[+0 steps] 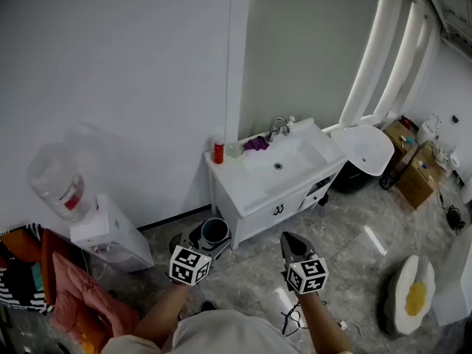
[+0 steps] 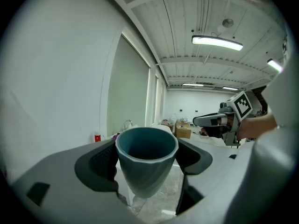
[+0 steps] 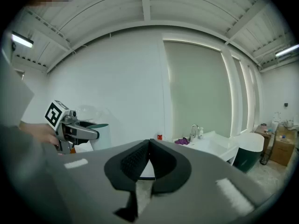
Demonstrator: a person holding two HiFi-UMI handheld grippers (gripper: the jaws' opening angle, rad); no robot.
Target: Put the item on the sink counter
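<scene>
Your left gripper point(image 2: 147, 164) is clamped on the cup point(image 2: 146, 146), one pad against each side just under the rim, mouth up and empty as far as you can see into it. The cup hangs in the air over the floor, not yet at the sink bench point(image 1: 247, 186), which stands ahead of and beyond this gripper. Your right gripper point(image 3: 149, 146) has its jaws together with nothing between them, out to the right of the cup.

The cup looks like a stiff, smooth, tapered beaker, probably light. The taper and the slick wall mean it could slide downward through the pads, so the hold near the wide rim is the sensible one; keep it upright and set it down gently in case it is ceramic.

Past the gripper, the bench carries a red bottle point(image 1: 218, 152) at its left end, a purple cloth point(image 1: 257, 144) and the tap point(image 1: 279, 127) behind the basin.

No print shows on the cup. The bottle's label is too small to read.
</scene>
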